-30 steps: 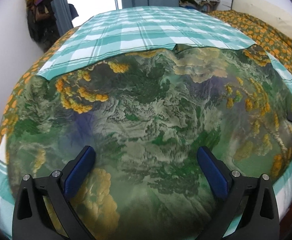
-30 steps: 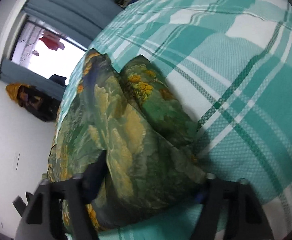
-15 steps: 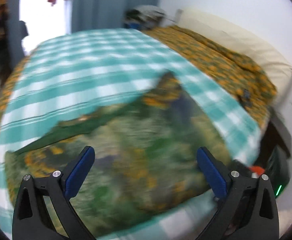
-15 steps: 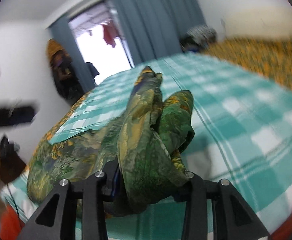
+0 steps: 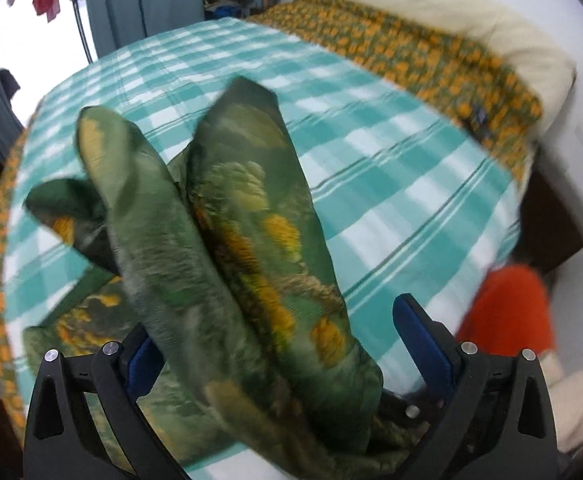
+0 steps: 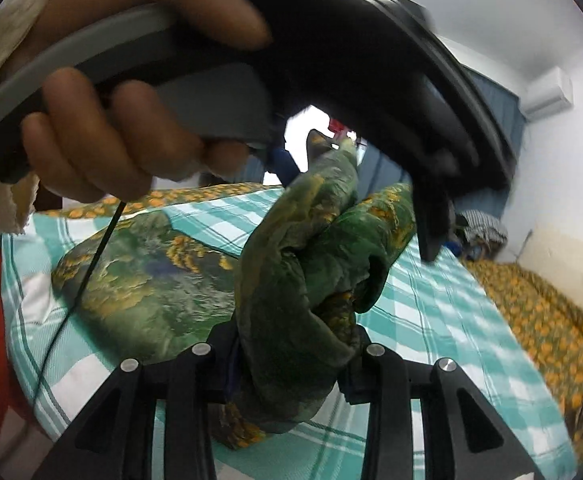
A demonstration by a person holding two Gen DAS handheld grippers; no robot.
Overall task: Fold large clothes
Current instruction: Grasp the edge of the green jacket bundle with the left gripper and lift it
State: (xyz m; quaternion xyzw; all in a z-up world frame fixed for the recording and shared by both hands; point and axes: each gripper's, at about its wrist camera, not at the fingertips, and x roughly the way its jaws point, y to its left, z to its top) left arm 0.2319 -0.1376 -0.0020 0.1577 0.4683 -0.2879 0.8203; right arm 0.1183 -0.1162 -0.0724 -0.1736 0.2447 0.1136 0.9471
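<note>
From the left gripper [image 5: 275, 344], the cloth [image 5: 247, 240] rises in two long bunched lobes between the blue-padded fingers [image 5: 419, 332]. The fingers stand wide, the right pad clear of the fabric, so this gripper looks released, the cloth merely passing through the gap. The rest of the cloth lies low at the near edge of the bed [image 5: 371, 152]. The fabric is thin and slightly glossy, printed in greens with yellow-orange patches; the bed cover is a teal and white check, soft and flat.

From the right gripper [image 6: 291, 360], a thick wad of the cloth [image 6: 311, 264] is clenched between the black fingers [image 6: 375, 364], which are pinched close on it. The left hand [image 6: 103, 136] and its tool fill the top of the view. Behind, the remainder [image 6: 151, 280] lies spread and smooth on the check.

I judge the fold barely begun: one end is lifted and gathered, nothing laid over or squared yet
</note>
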